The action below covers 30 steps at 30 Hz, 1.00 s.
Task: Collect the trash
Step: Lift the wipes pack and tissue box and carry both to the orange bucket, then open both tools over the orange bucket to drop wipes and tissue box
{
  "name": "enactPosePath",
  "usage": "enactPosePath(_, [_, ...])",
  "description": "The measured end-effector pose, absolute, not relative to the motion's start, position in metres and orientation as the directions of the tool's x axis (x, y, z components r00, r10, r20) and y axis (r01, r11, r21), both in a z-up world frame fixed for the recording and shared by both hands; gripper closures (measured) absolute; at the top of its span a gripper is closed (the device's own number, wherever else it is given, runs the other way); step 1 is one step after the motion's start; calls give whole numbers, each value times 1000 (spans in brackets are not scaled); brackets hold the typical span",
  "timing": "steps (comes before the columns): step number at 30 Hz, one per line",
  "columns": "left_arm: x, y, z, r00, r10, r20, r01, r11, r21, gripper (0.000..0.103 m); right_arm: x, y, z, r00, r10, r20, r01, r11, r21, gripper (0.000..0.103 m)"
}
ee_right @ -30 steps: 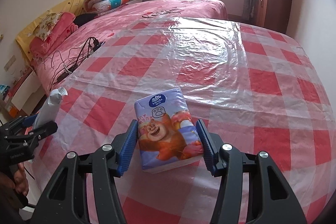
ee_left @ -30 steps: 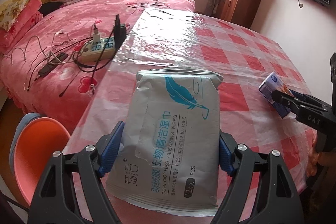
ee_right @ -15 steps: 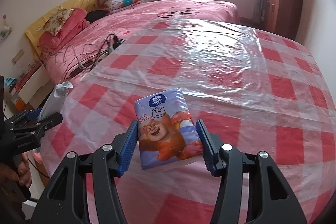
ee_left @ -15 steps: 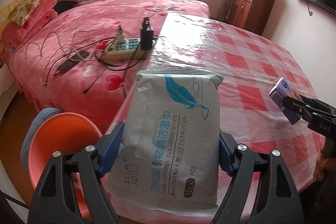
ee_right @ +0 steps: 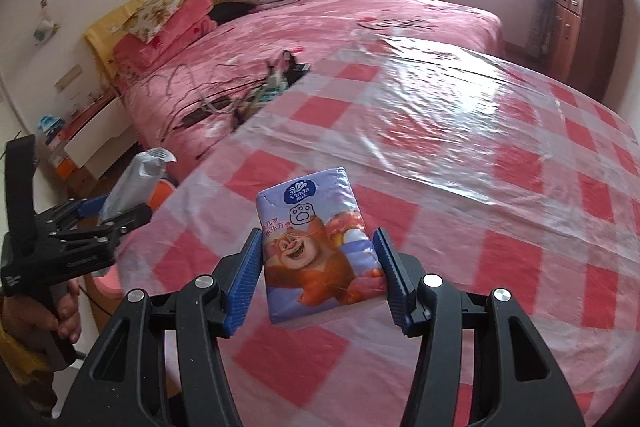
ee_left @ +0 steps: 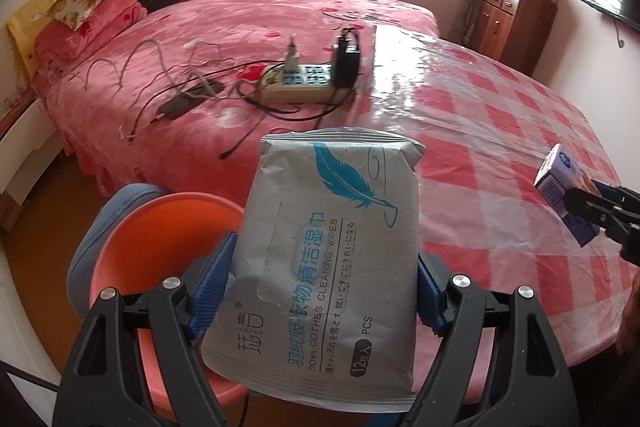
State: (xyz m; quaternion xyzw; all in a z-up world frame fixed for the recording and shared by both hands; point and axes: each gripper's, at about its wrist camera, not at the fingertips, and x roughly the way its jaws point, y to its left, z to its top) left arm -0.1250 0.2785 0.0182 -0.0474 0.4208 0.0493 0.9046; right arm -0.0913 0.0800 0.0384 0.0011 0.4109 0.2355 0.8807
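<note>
Both hands swung left since b4; our left gripper (ee_left: pixel 324 291) clamps the wipes pack (ee_left: pixel 328 259) above the orange bin (ee_left: pixel 160 239), right gripper (ee_right: pixel 316 279) squeezes the tissue pack (ee_right: pixel 316 243) over the table (ee_right: pixel 480 167). Both soft, light, crinkly; grip mid-sides.

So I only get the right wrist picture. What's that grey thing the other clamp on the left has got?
Observer: A grey wipes pack with a blue feather printed on it, pinched in the left gripper.
Operator: And the orange bit under it?
Observer: An open orange bucket, low beside the table, left of the pack.
Operator: Can you see my tissue pack?
Observer: Yes, the tissue pack is at far right in the right gripper, side-on, showing a dark blue side panel.
</note>
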Motion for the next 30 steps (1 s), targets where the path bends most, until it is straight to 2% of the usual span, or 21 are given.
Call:
enactPosePath(12, [-144, 327, 7, 613, 140, -778, -246, 969, -20, 24, -96, 161, 51, 454, 531, -715, -578, 787, 217, 47])
enactPosePath(27, [-162, 394, -16, 554, 208, -806, -424, 904, -58, 24, -106, 274, 58, 319, 639, -700, -760, 614, 214, 46])
enactPosePath(29, [-163, 401, -22, 538, 227, -812, -451, 891, -50, 24, -104, 291, 55, 274, 653, -706, -786, 576, 227, 44])
enactPosePath(30, [-164, 405, -25, 526, 236, -817, -468, 883, -46, 23, -104, 295, 52, 269, 652, -709, -789, 571, 226, 37])
